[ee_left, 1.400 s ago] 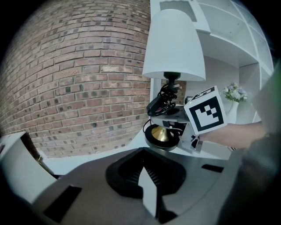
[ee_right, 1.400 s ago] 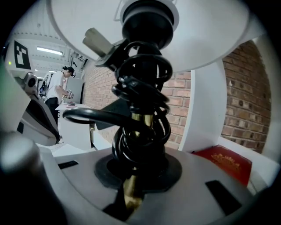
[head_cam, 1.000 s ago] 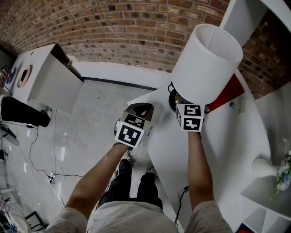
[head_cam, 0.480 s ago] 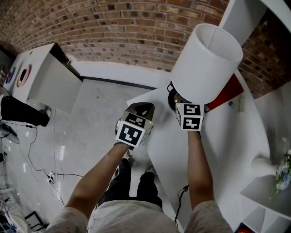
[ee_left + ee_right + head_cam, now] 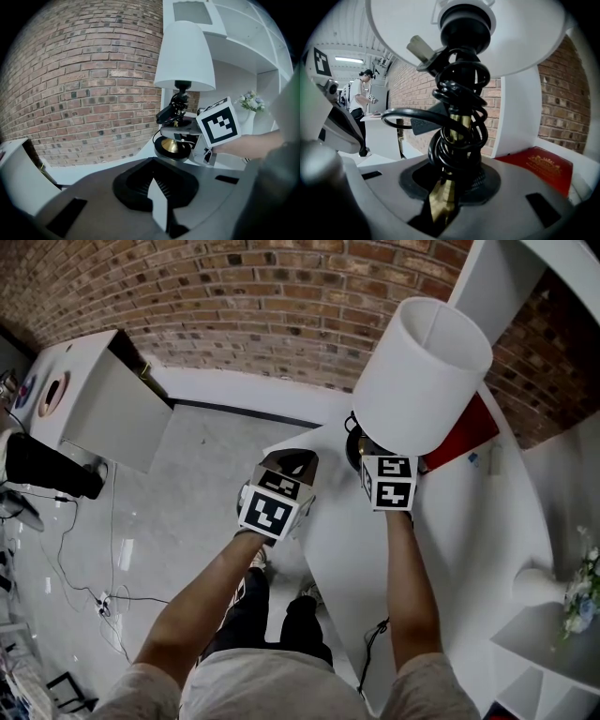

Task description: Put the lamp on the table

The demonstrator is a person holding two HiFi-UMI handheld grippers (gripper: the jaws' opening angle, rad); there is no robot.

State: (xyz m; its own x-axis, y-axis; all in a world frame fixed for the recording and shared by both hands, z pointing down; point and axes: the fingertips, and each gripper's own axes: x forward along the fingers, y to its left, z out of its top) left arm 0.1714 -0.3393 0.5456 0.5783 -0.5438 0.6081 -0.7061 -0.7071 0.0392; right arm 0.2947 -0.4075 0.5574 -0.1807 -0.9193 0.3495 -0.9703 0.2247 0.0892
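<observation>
Brick wall at the back, white table jutting out in front of it, and the lamp is up there, standing upright near the table's corner. Its dark round base sits flat on the white top. White shade above, brass stem below, and a black cord coiled round and round that stem, the plug end poking out to one side.

Right gripper is in at the stem: the brass sits between its jaws, and those jaws have just been opening. A dark sliver shows beside the stem, so the pads look to be off it.

Over to the left gripper, hanging at the table's near corner beside the grey floor, angled down toward the lamp. Its jaws are together, nothing between them.

Behind the lamp a red book lies flat on the table. Off to the right, a vase of flowers. A white cabinet stands by the wall, and in the right gripper view a person stands at a counter far back.
</observation>
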